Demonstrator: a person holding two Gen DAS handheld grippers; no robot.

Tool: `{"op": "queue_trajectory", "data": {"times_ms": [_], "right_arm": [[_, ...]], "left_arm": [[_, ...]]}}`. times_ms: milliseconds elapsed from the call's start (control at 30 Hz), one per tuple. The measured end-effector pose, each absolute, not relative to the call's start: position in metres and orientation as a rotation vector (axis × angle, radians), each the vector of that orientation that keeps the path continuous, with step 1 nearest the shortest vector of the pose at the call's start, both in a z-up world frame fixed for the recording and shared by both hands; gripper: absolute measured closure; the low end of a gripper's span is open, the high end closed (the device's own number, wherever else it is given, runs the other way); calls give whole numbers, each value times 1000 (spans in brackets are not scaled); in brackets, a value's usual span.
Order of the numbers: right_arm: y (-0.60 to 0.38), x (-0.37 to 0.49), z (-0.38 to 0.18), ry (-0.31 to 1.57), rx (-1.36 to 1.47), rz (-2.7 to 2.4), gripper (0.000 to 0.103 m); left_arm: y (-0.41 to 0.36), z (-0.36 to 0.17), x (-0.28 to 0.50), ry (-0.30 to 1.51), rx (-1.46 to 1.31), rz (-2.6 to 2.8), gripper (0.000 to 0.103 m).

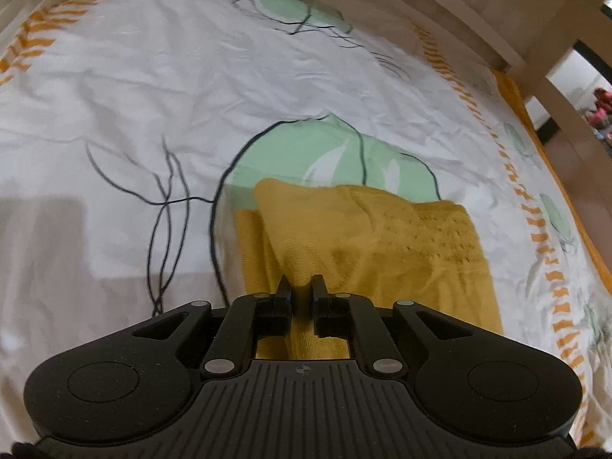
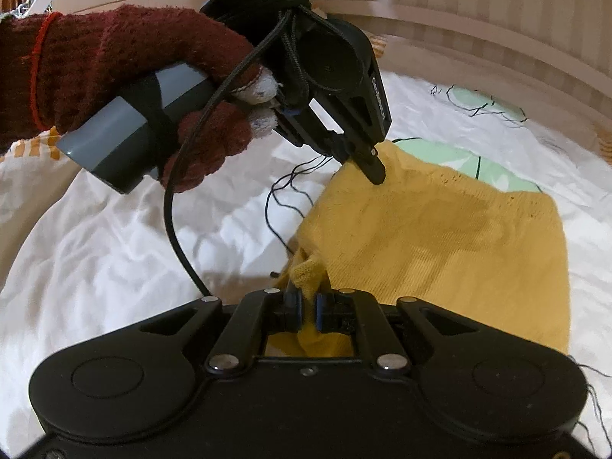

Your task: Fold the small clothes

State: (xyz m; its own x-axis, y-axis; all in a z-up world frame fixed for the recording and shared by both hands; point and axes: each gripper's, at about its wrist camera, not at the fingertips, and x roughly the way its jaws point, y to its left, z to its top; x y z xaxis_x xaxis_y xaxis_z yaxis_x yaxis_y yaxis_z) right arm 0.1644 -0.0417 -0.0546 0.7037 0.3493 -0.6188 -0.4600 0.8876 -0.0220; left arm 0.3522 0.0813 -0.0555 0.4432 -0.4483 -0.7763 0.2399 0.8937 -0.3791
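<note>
Mid-fold: left gripper [image 1: 301,287] and right gripper [image 2: 307,298] both clamp mustard-yellow knitted garment [image 2: 440,237] edge over bed sheet [image 1: 114,95]; next: lay edge flat, release.

You are finding bare bedsheet [image 1: 114,95] lying open toward the bed's left edge; the wooden bed frame [image 1: 478,15] is blocking passage along the far edge.

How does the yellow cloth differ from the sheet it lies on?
The yellow garment is one plain mustard colour; the bedsheet is white, printed with green leaves, dark lines and an orange border. The garment is small and knitted with rows of tiny holes; the sheet looks smooth and covers the whole bed. The garment is pinched by the left tool and right tool; the sheet lies flat. Both are wrinkled fabric.
</note>
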Motion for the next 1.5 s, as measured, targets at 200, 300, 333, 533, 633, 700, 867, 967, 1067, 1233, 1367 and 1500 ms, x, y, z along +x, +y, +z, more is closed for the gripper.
{"op": "queue_trajectory", "data": {"times_ms": [200,300,333,533,633,700,867,967,1067,1233,1367,1500], "right_arm": [[-42,157,-56,664,-178,474,90],[-44,155,-53,671,-170,494,86],[-45,156,-53,675,-160,508,84],[-51,149,-49,678,-117,525,82],[-59,145,-45,673,-88,523,82],[-64,142,-43,668,-68,519,82],[-86,137,-40,672,-18,488,82],[-99,135,-40,679,-5,459,82],[-115,134,-39,691,25,432,76],[-137,136,-38,701,59,390,42],[-154,141,-37,705,109,366,30],[-170,150,-34,692,157,346,20]], "left_arm": [[85,-60,345,1036,-219,-409,91],[88,-59,342,1029,-227,-386,87],[89,-59,340,1027,-232,-363,83],[94,-48,321,987,-203,-281,82],[94,-37,308,960,-180,-272,82],[92,-29,298,946,-165,-273,81],[81,-25,270,939,-129,-325,78],[76,-31,251,961,-133,-362,78],[71,-39,236,981,-119,-372,77],[68,-44,220,960,-105,-361,75],[73,-40,213,910,-111,-329,62],[82,-38,211,893,-144,-301,42]]}}
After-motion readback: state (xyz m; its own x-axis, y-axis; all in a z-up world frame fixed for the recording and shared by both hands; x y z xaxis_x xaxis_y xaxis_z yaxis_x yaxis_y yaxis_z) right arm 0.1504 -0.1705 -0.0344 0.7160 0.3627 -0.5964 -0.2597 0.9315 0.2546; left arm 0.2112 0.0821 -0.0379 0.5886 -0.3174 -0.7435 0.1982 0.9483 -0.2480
